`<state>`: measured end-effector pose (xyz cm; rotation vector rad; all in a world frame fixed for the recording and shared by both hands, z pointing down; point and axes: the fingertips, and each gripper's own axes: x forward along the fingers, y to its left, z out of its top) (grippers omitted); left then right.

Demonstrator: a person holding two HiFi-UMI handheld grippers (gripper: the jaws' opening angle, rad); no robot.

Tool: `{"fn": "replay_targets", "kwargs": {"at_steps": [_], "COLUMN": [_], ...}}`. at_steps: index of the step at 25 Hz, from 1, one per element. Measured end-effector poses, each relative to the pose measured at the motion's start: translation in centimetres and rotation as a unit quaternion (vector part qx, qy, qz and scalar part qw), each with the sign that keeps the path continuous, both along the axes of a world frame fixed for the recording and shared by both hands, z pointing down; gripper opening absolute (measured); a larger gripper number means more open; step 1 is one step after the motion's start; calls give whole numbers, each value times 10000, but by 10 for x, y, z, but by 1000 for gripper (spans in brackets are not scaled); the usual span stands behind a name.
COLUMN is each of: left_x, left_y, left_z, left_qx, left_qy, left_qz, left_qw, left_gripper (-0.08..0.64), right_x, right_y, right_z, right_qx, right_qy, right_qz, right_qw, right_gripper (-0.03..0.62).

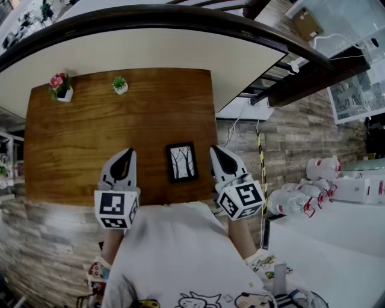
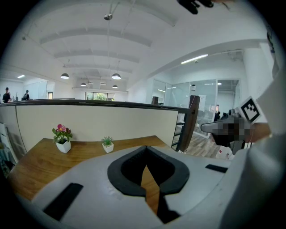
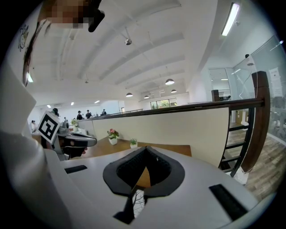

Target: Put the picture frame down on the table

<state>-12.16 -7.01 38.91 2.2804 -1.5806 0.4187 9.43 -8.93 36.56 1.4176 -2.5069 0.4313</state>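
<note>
The picture frame [image 1: 181, 162], black with a drawing of bare trees, lies flat on the brown wooden table [image 1: 90, 138] near its front edge. My left gripper [image 1: 127, 154] hovers just left of the frame and my right gripper [image 1: 215, 150] just right of it, neither touching it. Both are shut with nothing held. In the left gripper view the jaws of the left gripper [image 2: 145, 169] meet, and only a thin wedge of tabletop shows between them. A strip of the picture frame [image 3: 139, 197] shows through the slit below the right gripper [image 3: 144, 168].
A pink flower in a white pot [image 1: 61, 86] and a small green plant [image 1: 120, 85] stand at the table's far left. A cream partition with a dark rail [image 1: 180, 18] runs behind the table. Plastic bottles [image 1: 301, 201] lie on the floor at the right.
</note>
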Motion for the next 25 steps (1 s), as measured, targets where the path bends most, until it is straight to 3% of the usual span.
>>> {"fn": "replay_targets", "kwargs": {"at_steps": [25], "left_x": [-1], "left_y": [-4], "left_z": [7], "left_qx": [-73], "left_qy": [47], "left_qz": [54], "left_qw": [9999], "left_gripper": [3], "right_x": [-1], "right_y": [-6], "right_z": [4], "right_qx": [-90], "right_qy": [90], "right_qz": [-59], "right_qw": [9999], "right_gripper": [-2]}}
